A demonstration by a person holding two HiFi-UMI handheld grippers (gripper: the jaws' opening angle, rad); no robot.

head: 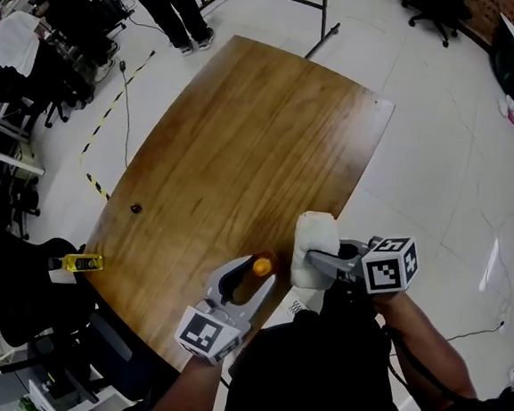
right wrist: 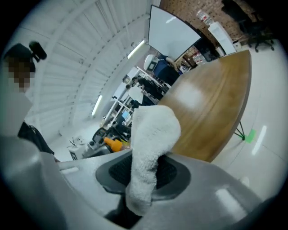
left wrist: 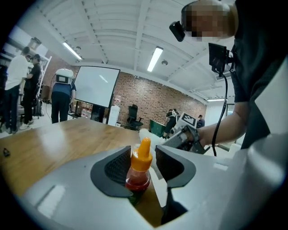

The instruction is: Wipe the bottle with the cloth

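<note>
A small bottle (head: 250, 282) of red sauce with an orange nozzle cap stands upright on the wooden table (head: 244, 145) near its front edge. My left gripper (head: 252, 287) has its jaws on either side of the bottle. In the left gripper view the bottle (left wrist: 138, 173) sits close to the left pad, with a gap to the right pad, so the jaws are open. My right gripper (head: 316, 261) is shut on a white terry cloth (head: 315, 241), held just right of the bottle. In the right gripper view the cloth (right wrist: 150, 139) stands up out of the jaws and the bottle's orange cap (right wrist: 112, 144) shows beyond.
A small dark object (head: 135, 208) lies on the table's left side. A yellow item (head: 82, 263) sits on black gear left of the table. A person (head: 172, 5) stands beyond the far end. The table's right edge (head: 357, 191) drops to white floor.
</note>
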